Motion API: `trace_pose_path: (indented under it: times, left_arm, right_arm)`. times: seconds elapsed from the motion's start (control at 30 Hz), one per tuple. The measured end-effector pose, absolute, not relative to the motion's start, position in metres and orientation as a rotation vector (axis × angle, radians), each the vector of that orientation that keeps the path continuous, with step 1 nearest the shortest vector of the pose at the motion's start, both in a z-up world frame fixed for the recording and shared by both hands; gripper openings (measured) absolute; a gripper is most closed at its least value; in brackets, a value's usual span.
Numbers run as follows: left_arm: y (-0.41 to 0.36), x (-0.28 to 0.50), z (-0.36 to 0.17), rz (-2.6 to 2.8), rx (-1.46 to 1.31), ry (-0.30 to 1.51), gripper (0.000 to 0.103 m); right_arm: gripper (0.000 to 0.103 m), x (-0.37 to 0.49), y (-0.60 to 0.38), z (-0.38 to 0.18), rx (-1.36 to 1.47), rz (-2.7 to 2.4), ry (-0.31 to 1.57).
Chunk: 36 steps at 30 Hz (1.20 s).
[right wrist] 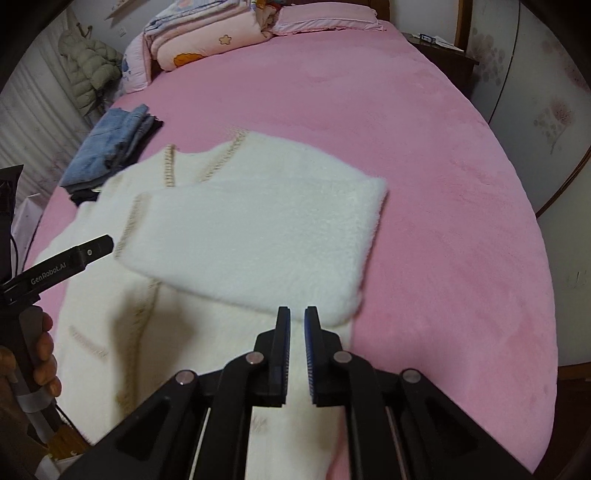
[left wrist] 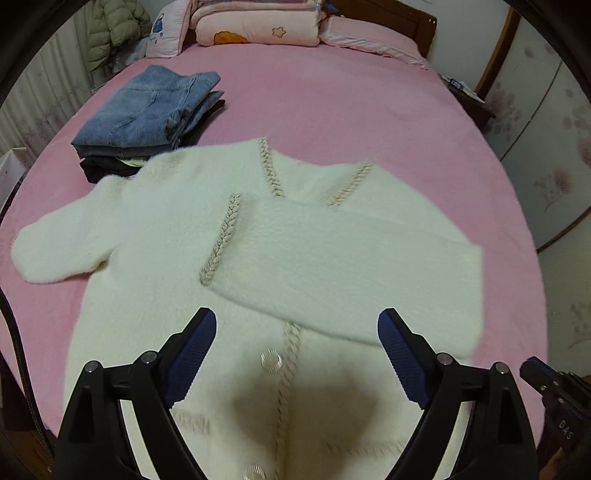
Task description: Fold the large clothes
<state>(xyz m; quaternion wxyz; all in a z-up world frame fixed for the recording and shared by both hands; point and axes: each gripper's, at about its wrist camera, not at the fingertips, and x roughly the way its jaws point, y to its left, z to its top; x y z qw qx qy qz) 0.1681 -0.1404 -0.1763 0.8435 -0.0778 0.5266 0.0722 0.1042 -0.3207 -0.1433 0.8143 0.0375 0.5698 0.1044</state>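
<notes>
A white fuzzy cardigan (left wrist: pixel 166 229) with beige braided trim lies face up on the pink bed (left wrist: pixel 332 110). One sleeve (left wrist: pixel 351 266) is folded across its chest, and the other sleeve (left wrist: pixel 55 251) lies spread out to the left. My left gripper (left wrist: pixel 297 314) hovers above the button line, open wide, with nothing between its fingers. In the right wrist view the cardigan (right wrist: pixel 110 332) and folded sleeve (right wrist: pixel 258 229) show again. My right gripper (right wrist: pixel 296 312) hangs over the sleeve's near edge, shut to a narrow slit and holding nothing.
A stack of folded jeans (left wrist: pixel 147 118) sits beyond the cardigan's left shoulder. Folded quilts (left wrist: pixel 255 26) and pillows lie at the head of the bed. A green puffer jacket (right wrist: pixel 88 66) hangs at the left. A hand (right wrist: pixel 44 354) grips the left tool's handle.
</notes>
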Motion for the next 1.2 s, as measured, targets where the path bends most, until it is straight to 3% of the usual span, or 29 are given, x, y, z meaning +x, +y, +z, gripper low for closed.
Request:
trace_pose_path:
  times: [0.4, 0.63, 0.93, 1.2]
  left_arm:
    - [-0.173, 0.086, -0.051, 0.136, -0.145, 1.024, 0.089]
    - [-0.145, 0.061, -0.023, 0.200, -0.130, 0.990, 0.089]
    - [-0.046, 0.042, -0.029, 0.263, -0.157, 0.994, 0.089]
    - [0.107, 0.046, -0.054, 0.242, -0.208, 1.029, 0.089]
  right_arm:
    - [0.013, 0.060, -0.327, -0.042, 0.177, 0.348, 1.182]
    - [0.022, 0.055, -0.306, -0.020, 0.163, 0.442, 1.158]
    - [0.022, 0.051, -0.245, -0.006, 0.121, 0.477, 1.123]
    - [0.022, 0.061, -0.139, -0.003, 0.141, 0.365, 1.111]
